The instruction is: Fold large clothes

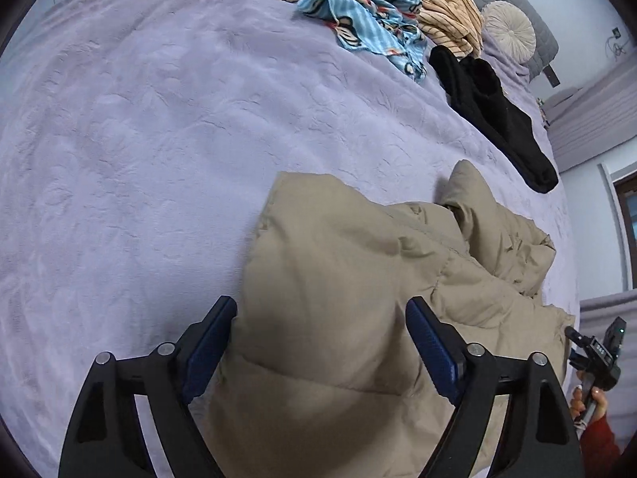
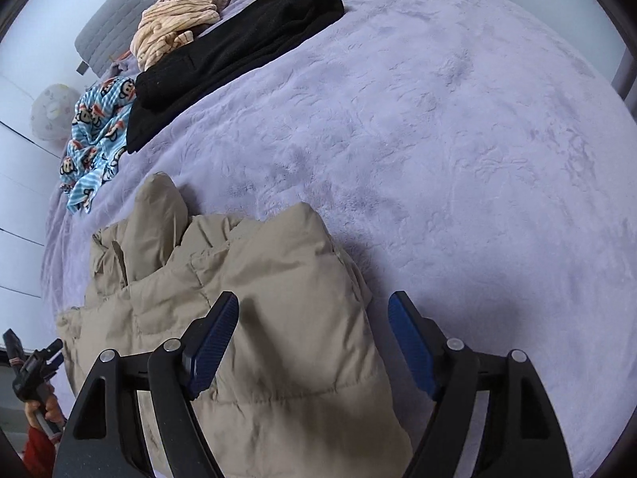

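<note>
monkey-print fabric; no legible writing.

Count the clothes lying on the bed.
4: beige puffer jacket nearest the cameras, black garment beyond it, blue monkey-print piece and tan striped piece by the headboard. More may lie beneath.

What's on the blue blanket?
Monkey faces on blue stripes, clearest from the left wrist view.
</note>
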Demonstrator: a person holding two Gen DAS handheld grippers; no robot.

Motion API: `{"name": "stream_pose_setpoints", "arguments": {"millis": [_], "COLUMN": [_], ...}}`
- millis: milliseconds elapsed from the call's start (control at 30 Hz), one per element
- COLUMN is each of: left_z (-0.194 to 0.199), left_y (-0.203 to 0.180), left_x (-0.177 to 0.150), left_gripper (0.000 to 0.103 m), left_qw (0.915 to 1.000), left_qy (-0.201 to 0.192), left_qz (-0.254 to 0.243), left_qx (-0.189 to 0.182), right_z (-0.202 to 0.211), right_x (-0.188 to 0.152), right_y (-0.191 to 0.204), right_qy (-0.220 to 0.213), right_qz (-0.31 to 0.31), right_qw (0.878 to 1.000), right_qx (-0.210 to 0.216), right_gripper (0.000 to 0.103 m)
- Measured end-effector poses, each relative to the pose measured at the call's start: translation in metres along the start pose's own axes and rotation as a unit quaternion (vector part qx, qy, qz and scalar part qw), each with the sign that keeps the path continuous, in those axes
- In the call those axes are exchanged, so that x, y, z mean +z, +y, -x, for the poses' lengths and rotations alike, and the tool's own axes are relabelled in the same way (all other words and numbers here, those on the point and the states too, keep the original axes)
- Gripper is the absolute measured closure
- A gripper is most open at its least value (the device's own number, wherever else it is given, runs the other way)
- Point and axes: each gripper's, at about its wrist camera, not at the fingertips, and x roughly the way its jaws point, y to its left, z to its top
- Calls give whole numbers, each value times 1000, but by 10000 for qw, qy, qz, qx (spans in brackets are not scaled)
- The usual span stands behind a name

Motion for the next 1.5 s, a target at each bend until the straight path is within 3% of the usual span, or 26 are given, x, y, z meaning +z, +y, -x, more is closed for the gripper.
{"name": "stream_pose_setpoints", "arguments": {"millis": [33,100,167,233,367,600,933,1100,1200,1367,1500], "left_z": [-4,-1,18,45,84,87,-8,-39,-50,-6,50], "left_y": [-6,-21,-32,-40,-60,-81,-32,-37,-41,-47,-67], "left_x": [-2,-9,-16,-19,-8,20,22,23,27,26,8], "left_gripper": [42,85,89,89,89,89,89,88,78,78,78], "left_qw": [9999,9992,9986,9973,9932,9883,9916,9890,9859,9816,9774], "left_qy": [9,-6,-196,-521,-940,-1300,-810,-762,-725,-975,-1325], "left_qz": [-130,-394,-480,-522,-658,-772,-342,-463,-505,-427,-913], "left_qx": [38,88,90,22,-171,207,947,1184,1418,1583,1371], "right_z": [-5,-13,-7,10,56,68,-11,-58,-76,-59,4], "right_x": [2,2,-4,-12,-15,14,31,28,30,37,23], "right_y": [-1,0,9,24,56,91,90,80,77,72,80], "right_qy": [38,110,79,-144,-724,-1158,-856,-570,-462,-371,-965], "right_qz": [-82,-178,74,492,1317,1752,1659,1574,1532,1169,1068], "right_qw": [10000,9997,9999,9986,9871,9735,9751,9753,9747,9812,9810], "right_qx": [29,140,-24,-163,-554,-909,-1198,-1440,-1562,-1487,-1304], "right_gripper": [22,29,86,92,94,94,94,93,90,81,80]}}
